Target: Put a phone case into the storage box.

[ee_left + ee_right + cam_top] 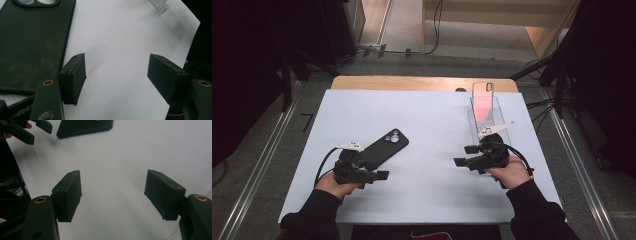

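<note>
White sheet on wooden table, grey carpet, left gripper and right gripper released, empty

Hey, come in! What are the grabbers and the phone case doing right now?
Left gripper open, empty. Right gripper open, empty. Black phone case flat beside left gripper. Nothing between.
</note>
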